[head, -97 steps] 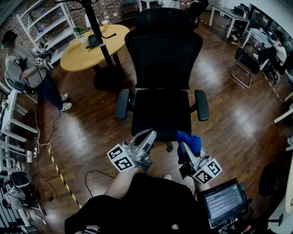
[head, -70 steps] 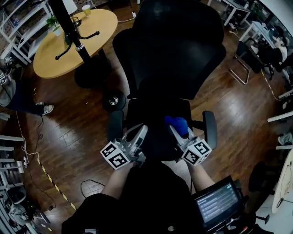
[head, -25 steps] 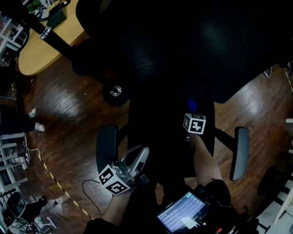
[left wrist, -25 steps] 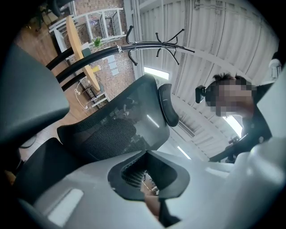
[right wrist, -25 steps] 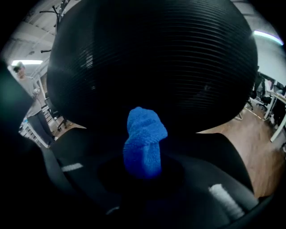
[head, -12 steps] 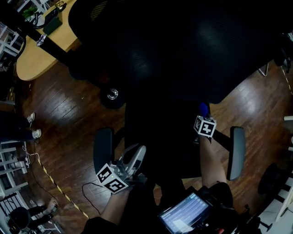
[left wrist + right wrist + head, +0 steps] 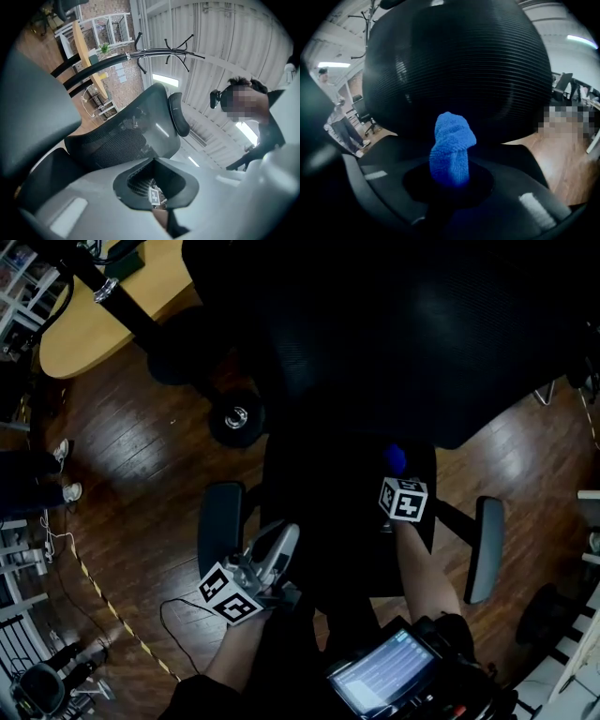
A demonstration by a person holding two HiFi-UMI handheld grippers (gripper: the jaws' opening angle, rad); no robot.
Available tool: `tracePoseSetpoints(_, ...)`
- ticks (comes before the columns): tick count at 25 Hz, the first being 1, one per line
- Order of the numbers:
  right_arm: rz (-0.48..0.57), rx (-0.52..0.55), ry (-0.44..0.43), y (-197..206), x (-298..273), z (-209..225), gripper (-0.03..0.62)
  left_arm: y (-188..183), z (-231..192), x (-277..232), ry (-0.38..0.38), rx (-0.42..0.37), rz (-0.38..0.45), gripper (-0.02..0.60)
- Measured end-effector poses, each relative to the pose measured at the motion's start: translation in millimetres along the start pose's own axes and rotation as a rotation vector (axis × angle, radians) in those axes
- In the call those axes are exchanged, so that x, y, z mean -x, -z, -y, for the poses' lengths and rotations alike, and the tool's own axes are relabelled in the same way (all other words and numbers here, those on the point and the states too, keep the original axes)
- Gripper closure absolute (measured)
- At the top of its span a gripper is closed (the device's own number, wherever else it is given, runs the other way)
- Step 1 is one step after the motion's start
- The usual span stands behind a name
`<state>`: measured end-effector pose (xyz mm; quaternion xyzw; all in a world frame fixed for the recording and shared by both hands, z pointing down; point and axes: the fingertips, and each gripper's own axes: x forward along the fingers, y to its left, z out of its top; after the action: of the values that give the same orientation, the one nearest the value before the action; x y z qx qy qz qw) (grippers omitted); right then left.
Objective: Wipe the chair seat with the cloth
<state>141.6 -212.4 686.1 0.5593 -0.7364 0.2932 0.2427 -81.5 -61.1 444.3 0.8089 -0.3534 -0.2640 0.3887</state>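
- At the right gripper: clenched on the blue cloth, which is bunched, with its long axis straight out along the jaws and its free end pointing at the backrest.
- Just below that free end: the chair seat, contact unclear; likely calls for pressing down, then stroking sideways.
- At the left gripper: closed on nothing, by the seat's left front edge, farther from the cloth.

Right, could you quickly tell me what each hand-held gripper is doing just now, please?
Left hand-held gripper: closed, nothing between its jaws.
Right hand-held gripper: closed on the blue cloth.
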Motion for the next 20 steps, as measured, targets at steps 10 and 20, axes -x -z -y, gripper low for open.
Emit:
tracePoseSetpoints(10,-0.095,0.098,-0.398,32,-39,-244,0.549,5,5,10,-0.013,0.009,0.0,0.591)
tracePoseSetpoints(20,-0.085,0.181,-0.333,54,-42,-217,0.549,3,9,17,-0.007,0.025,0.029,0.591)
